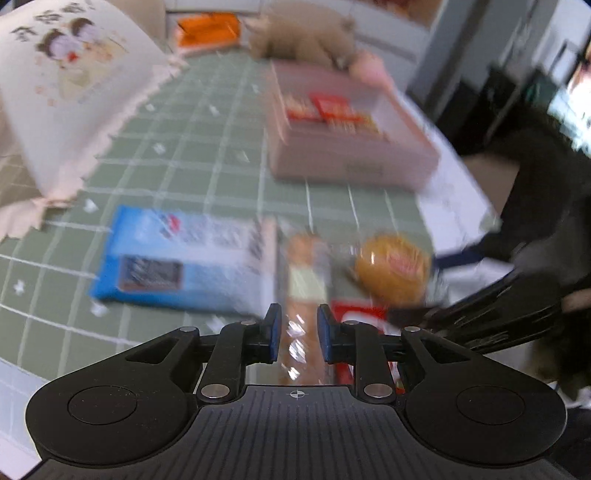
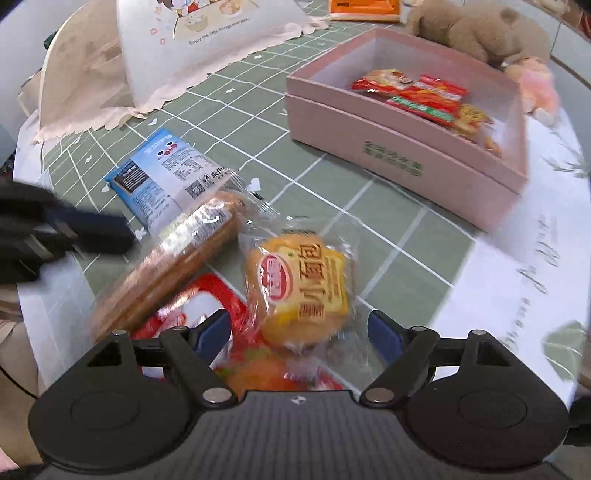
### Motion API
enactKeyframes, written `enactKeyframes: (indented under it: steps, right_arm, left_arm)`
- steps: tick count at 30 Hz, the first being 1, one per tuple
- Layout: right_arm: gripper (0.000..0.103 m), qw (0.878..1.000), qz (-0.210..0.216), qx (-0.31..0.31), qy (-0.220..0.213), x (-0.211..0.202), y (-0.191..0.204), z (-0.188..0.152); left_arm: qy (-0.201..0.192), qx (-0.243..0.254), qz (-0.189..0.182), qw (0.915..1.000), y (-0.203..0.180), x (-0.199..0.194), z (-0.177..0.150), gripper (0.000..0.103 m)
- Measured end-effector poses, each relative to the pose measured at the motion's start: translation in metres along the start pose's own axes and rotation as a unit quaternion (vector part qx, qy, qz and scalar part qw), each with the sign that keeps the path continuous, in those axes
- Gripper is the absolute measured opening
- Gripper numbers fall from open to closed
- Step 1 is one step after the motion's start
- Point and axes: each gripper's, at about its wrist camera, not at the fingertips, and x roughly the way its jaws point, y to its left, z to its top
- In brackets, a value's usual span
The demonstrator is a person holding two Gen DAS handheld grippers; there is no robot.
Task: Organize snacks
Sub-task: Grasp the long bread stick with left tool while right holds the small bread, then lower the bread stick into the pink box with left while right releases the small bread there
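Note:
My left gripper (image 1: 299, 334) is shut on a long brown biscuit pack (image 1: 306, 280) in clear wrap; the same pack (image 2: 177, 254) runs tilted toward the left gripper (image 2: 74, 229) in the right wrist view. My right gripper (image 2: 299, 328) is open around a yellow round bread bun (image 2: 299, 291) in clear wrap, and it also shows in the left wrist view (image 1: 391, 269). A blue-and-white snack pack (image 2: 166, 177) lies on the green grid mat (image 2: 332, 206). The pink box (image 2: 406, 162) holds several red snack packets (image 2: 424, 96).
A red-and-white packet (image 2: 207, 295) lies under the bun and biscuit pack. A cream illustrated paper bag (image 2: 207, 48) stands at the back left. A plush toy (image 2: 476, 29) and an orange packet (image 2: 365, 9) sit behind the box. White paper (image 2: 517, 266) covers the right side.

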Motion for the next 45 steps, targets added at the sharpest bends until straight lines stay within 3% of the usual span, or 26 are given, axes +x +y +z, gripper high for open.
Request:
enactKeyframes:
  steps: [2,6,10,13,15,17,19,21,25,28,31,34,39,42,45]
  right_arm:
    - [0.082,1.0,-0.005,-0.016,-0.003,-0.013,-0.001,-0.006]
    - [0.082,0.999,-0.029,-0.045,-0.005,-0.024,0.003,-0.008]
    - [0.082,0.998,-0.039,-0.05,-0.017,-0.021,0.0,0.001]
    - [0.082,0.998,-0.028,-0.05,-0.037,-0.017,-0.009,0.008]
    - [0.081,0.998,-0.006,-0.063,-0.022,-0.008,-0.013,0.014]
    - [0.078,0.997,0.021,-0.071,0.002,0.003,-0.018,0.019]
    - [0.058,0.996,0.045,-0.079,0.017,0.009,-0.023,0.019]
    - [0.055,0.994,0.059,-0.09,0.02,0.006,-0.028,0.016]
    - [0.055,0.992,0.057,-0.113,-0.023,-0.026,-0.046,0.005]
    - [0.055,0.989,0.07,-0.121,-0.047,-0.053,-0.065,-0.006]
    - [0.055,0.987,0.087,-0.12,-0.056,-0.067,-0.082,-0.011]
    - [0.055,0.987,0.095,-0.111,-0.06,-0.073,-0.094,-0.012]
    - [0.055,0.988,0.093,-0.086,-0.084,-0.09,-0.114,-0.01]
    - [0.055,0.989,0.08,-0.079,-0.099,-0.1,-0.124,-0.01]
    - [0.055,0.99,0.065,-0.065,-0.108,-0.104,-0.136,-0.009]
  left_arm:
    - [0.003,0.011,0.02,0.9997,-0.01,0.008,-0.004,0.04]
    - [0.026,-0.013,0.041,0.9987,-0.011,0.025,-0.005,0.046]
    - [0.021,-0.041,0.044,0.998,-0.013,0.031,-0.003,0.034]
    - [0.014,-0.092,0.027,0.9953,-0.013,0.028,-0.008,0.033]
    - [0.013,-0.127,0.022,0.9916,-0.014,0.023,-0.015,0.033]
    - [0.012,-0.148,0.036,0.9883,-0.019,0.017,-0.019,0.033]
    - [0.004,-0.156,0.061,0.9858,-0.026,0.007,-0.021,0.033]
    - [-0.01,-0.17,0.082,0.982,-0.032,-0.006,-0.023,0.033]
    - [-0.045,-0.19,0.121,0.9733,-0.046,-0.038,-0.023,0.032]
    - [-0.074,-0.195,0.129,0.9695,-0.061,-0.066,-0.014,0.032]
    - [-0.118,-0.181,0.122,0.9687,-0.077,-0.095,0.017,0.032]
    - [-0.164,-0.154,0.112,0.968,-0.089,-0.113,0.07,0.033]
    - [-0.22,-0.134,0.079,0.9631,-0.096,-0.096,0.172,0.034]
    - [-0.204,-0.149,0.048,0.9665,-0.086,-0.053,0.215,0.037]
    - [-0.188,-0.171,0.063,0.9651,-0.079,-0.022,0.221,0.035]
